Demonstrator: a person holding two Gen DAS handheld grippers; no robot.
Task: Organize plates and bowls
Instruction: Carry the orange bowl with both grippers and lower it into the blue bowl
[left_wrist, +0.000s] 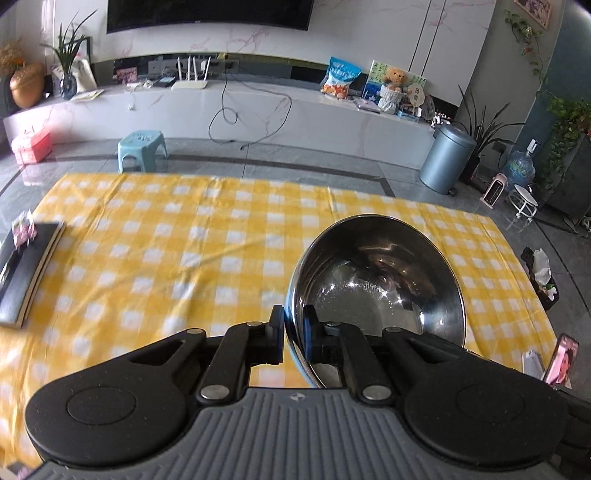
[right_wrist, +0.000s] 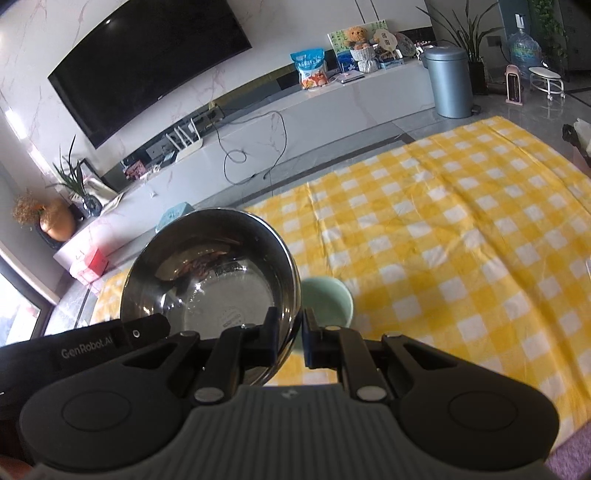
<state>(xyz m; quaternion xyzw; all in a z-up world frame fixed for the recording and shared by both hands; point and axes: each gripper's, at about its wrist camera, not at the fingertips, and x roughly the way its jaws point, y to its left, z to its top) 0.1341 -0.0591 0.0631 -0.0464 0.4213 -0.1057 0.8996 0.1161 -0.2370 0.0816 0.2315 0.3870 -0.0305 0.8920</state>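
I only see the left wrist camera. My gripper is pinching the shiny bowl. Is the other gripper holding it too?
Observer: Yes. The right gripper is shut on the bowl, on the opposite rim.
Operator: Is anything hiding past the bowl?
Observer: A green cup stands on the cloth, just beside the bowl's right rim.
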